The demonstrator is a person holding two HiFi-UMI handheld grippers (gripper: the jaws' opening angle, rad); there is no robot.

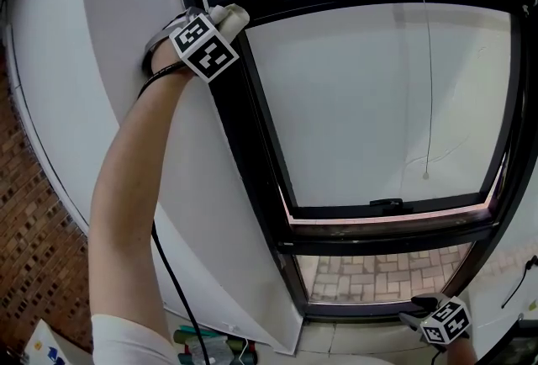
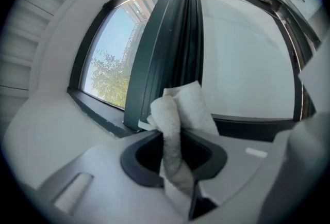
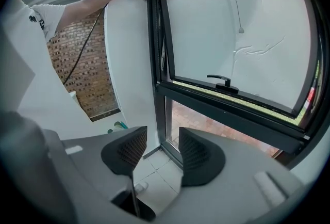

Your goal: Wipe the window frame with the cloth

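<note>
The left claw (image 2: pixel 172 155) is clamped on the cloth (image 2: pixel 181 112), a white wad bunched up between its jaws; the wad appears pressed to the top left corner of the dark window frame (image 2: pixel 167 58), just beside the pale wall (image 1: pixel 126 18); the right claw (image 3: pixel 157 152) hangs spread and empty, low by the frame's bottom corner. By my reading, wiping is under way at the top (no streak or sheen shows which stretches are done); the left upright, bottom rail and far side may all remain.
</note>
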